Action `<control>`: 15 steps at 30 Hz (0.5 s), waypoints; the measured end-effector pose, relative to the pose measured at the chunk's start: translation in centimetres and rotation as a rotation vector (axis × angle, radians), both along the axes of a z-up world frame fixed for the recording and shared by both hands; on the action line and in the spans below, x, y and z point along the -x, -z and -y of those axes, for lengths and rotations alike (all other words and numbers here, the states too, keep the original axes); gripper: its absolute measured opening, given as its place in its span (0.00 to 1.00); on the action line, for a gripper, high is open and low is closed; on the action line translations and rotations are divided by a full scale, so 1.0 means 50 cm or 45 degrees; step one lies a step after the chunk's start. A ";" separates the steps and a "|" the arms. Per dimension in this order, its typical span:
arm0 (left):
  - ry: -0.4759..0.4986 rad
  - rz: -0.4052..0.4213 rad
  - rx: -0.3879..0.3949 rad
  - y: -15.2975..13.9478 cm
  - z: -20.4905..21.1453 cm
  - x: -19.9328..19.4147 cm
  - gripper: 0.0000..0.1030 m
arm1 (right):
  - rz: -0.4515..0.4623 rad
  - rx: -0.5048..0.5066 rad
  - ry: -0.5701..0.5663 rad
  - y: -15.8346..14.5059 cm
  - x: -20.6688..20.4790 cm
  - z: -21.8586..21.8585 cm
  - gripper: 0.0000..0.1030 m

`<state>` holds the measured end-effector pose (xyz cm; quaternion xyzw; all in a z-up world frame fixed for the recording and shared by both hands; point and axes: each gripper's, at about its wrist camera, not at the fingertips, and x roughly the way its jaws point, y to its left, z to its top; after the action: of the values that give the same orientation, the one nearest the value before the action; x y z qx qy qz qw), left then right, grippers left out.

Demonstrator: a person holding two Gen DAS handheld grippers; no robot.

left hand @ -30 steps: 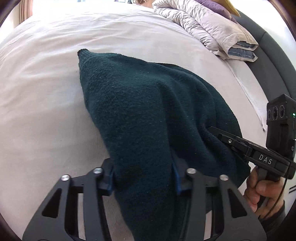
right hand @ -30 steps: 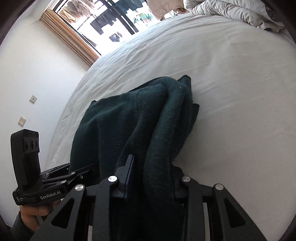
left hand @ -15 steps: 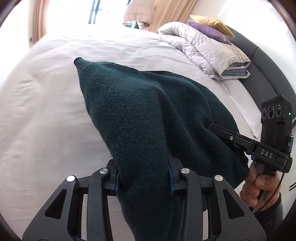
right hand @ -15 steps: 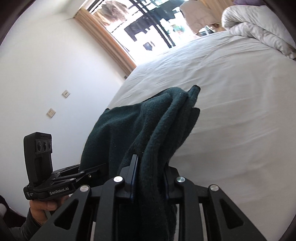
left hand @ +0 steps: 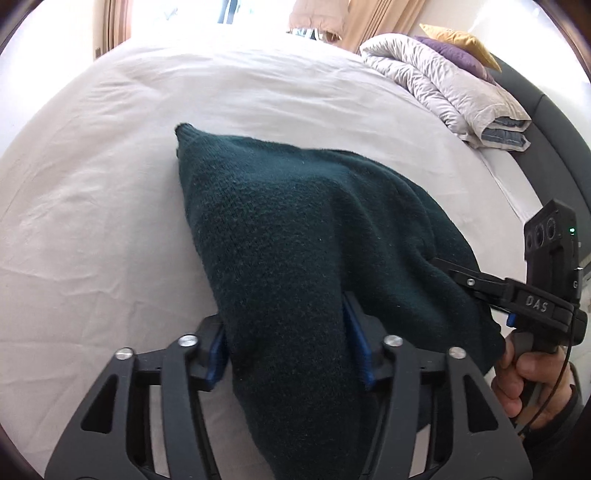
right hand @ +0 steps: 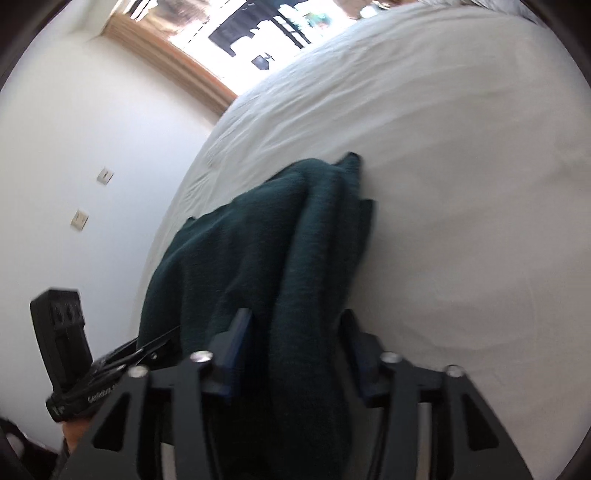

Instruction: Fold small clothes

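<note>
A dark green knitted garment is held up over the white bed, its far tip resting on the sheet. My left gripper is shut on its near left edge, cloth draped over the fingers. My right gripper is shut on the garment's right edge; it also shows in the right wrist view with the garment bunched between its fingers. The left gripper appears there at lower left, clamped on the cloth.
A folded grey duvet with purple and yellow pillows lies at the bed's far right by the dark headboard. A window and curtains are beyond the bed. A white wall with sockets is at left.
Both grippers have lifted and tilted with the garment still held; its far tip has drawn nearer across the sheet. The jaws look slightly wider apart than half a second ago.
</note>
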<state>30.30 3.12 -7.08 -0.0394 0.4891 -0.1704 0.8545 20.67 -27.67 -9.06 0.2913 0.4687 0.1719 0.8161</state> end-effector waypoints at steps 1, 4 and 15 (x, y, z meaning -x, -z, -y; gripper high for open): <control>0.002 0.017 -0.020 -0.005 0.003 0.007 0.61 | -0.007 -0.011 0.013 0.002 0.005 0.007 0.65; -0.028 0.061 -0.059 -0.027 -0.011 0.031 0.65 | -0.008 0.013 0.065 -0.005 0.036 0.040 0.65; -0.297 0.480 -0.352 -0.184 -0.049 0.273 0.74 | 0.358 0.469 0.190 -0.198 0.257 -0.020 0.86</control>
<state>16.65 5.58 2.12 0.0542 0.3320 -0.0066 0.9417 7.81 -26.69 0.84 0.1446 0.3512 0.0615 0.9230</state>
